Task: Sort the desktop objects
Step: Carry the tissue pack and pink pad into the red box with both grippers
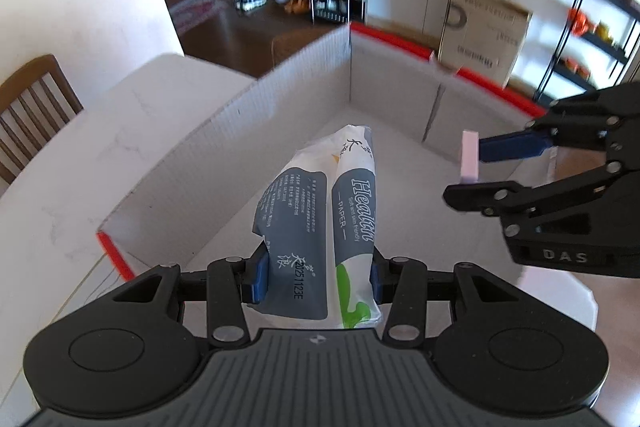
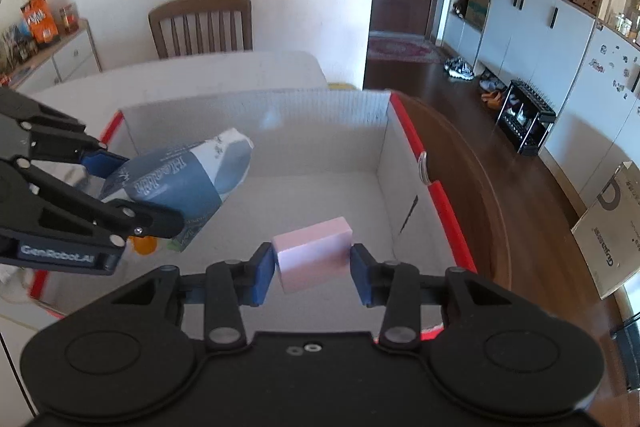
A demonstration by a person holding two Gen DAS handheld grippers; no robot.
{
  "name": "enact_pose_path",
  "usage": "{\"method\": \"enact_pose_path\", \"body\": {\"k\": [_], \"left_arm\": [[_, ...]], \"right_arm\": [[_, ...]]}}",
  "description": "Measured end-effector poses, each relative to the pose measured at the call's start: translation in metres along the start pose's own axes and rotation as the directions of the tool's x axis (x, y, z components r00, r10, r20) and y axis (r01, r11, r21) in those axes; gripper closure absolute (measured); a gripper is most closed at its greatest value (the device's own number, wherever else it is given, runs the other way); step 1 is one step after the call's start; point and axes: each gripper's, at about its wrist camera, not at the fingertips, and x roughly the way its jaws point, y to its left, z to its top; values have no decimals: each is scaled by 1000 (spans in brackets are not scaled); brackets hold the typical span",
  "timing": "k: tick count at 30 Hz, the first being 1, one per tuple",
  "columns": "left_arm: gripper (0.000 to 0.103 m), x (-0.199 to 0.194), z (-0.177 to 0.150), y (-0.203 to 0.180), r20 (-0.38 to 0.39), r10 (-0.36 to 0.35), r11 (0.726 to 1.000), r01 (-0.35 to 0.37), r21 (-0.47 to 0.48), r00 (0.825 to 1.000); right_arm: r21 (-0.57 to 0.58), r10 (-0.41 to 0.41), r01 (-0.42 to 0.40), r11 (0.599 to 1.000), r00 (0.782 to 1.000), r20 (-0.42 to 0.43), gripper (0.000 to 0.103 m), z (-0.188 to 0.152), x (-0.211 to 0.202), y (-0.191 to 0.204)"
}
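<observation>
My left gripper [image 1: 316,277] is shut on a white and grey tissue pack [image 1: 320,223], held over the inside of an open white cardboard box with red edges [image 1: 248,115]. The right wrist view shows the same pack [image 2: 188,183] at the left, in the left gripper [image 2: 120,187]. My right gripper [image 2: 314,273] is shut on a pink block [image 2: 314,253], also above the box [image 2: 320,115]. From the left wrist view the right gripper [image 1: 476,167] reaches in from the right with the pink block [image 1: 469,157] edge-on.
The box stands on a white table [image 1: 80,155]. A wooden chair [image 2: 202,25] is behind the table. An orange item [image 2: 145,245] shows under the left gripper. Dark wood floor, cabinets and a cardboard carton [image 1: 484,35] lie beyond.
</observation>
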Motion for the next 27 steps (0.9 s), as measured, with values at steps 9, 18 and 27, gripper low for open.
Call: {"method": "enact_pose_path", "body": {"k": [9, 18, 27], "left_arm": [[59, 34, 5, 9, -104, -1, 1000, 5, 30, 995], [57, 51, 4, 6, -175, -24, 997, 36, 65, 984], [48, 50, 4, 3, -205, -31, 994, 52, 99, 978]], "right_arm": [[-5, 26, -27, 1000, 991, -128, 63, 2, 38, -2], [-16, 33, -37, 999, 975, -219, 63, 0, 55, 0], [-20, 39, -45, 999, 965, -258, 61, -6, 62, 1]]}}
